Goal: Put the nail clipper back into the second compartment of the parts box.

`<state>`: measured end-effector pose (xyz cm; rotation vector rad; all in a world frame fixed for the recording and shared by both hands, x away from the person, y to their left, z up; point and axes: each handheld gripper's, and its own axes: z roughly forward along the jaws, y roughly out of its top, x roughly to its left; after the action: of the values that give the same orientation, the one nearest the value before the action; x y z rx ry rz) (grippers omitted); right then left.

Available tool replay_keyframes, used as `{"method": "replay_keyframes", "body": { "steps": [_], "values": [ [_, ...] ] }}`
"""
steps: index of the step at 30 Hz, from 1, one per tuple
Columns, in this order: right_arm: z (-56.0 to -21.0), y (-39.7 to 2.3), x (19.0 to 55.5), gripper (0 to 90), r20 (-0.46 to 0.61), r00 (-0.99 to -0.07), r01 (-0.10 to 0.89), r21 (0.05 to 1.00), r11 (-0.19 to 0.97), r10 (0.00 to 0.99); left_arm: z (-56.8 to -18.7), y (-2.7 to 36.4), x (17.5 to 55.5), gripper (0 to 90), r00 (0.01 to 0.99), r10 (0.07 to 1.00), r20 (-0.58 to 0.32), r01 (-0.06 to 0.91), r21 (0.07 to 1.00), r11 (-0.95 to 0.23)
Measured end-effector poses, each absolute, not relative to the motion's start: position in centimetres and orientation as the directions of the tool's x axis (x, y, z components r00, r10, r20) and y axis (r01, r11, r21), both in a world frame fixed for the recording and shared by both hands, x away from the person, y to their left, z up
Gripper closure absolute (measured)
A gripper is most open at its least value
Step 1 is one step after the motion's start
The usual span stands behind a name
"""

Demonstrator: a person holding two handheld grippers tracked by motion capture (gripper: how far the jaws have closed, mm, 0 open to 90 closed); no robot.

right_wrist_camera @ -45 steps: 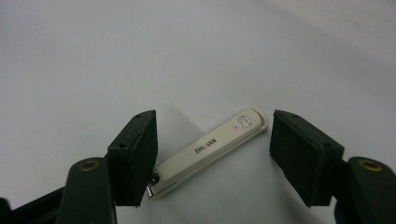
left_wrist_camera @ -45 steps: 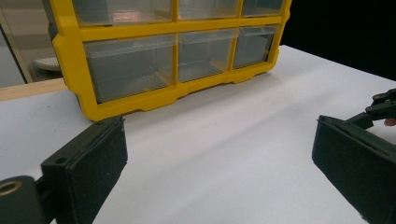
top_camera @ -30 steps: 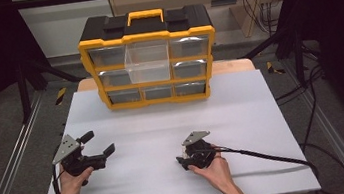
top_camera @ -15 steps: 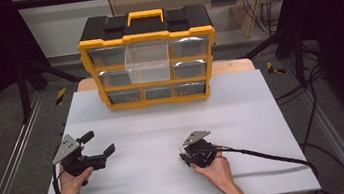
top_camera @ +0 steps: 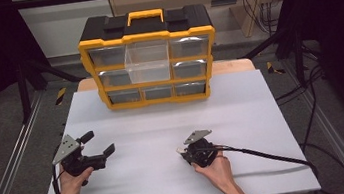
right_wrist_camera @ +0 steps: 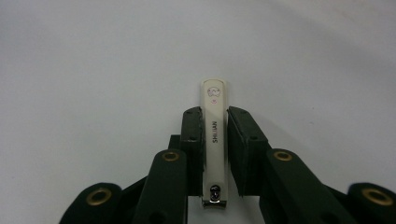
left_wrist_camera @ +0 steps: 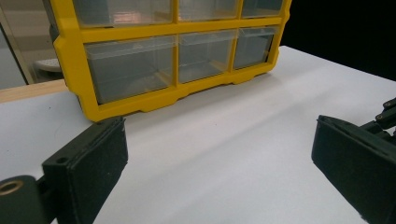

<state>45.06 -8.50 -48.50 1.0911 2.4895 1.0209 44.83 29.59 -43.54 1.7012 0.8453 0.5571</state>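
A slim white nail clipper (right_wrist_camera: 214,135) with small printed lettering lies lengthwise between the jaws of my right gripper (right_wrist_camera: 215,112), which is shut on it just above the white table. In the high view the right gripper (top_camera: 183,152) sits low at the table's front centre, and the clipper's pale tip (top_camera: 179,150) pokes out to the left. My left gripper (top_camera: 98,142) is at the front left, open and holding nothing. Its two pads (left_wrist_camera: 93,158) stand wide apart in the left gripper view and face the yellow organizer (left_wrist_camera: 140,105).
A yellow and black drawer organizer (top_camera: 153,94) with clear drawers stands at the table's far edge. Its upper middle drawer (top_camera: 148,62) is pulled out. A black cable (top_camera: 268,156) trails right from the right gripper. White tabletop (top_camera: 163,123) lies between the grippers and the organizer.
The right gripper with the clipper has shifted only slightly. The left gripper has stayed where it was, still open.
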Motion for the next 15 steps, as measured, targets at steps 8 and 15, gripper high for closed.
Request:
{"method": "replay_keyframes", "body": {
  "steps": [8, 15],
  "values": [
    [-48.53, -8.51, 45.05, 77.4, 0.062, -0.694, 0.551, 0.687, 0.474, 0.717, -43.55, 29.58, 44.85, 3.7, 0.635, 0.771, -0.053, 0.254, 0.956, -0.144],
    [-48.44, -8.54, 45.09, 77.4, 0.066, -0.692, 0.557, 0.683, 0.472, 0.719, -43.54, 29.64, 44.85, 3.7, 0.634, 0.771, -0.053, 0.256, 0.956, -0.144]
  ]
}}
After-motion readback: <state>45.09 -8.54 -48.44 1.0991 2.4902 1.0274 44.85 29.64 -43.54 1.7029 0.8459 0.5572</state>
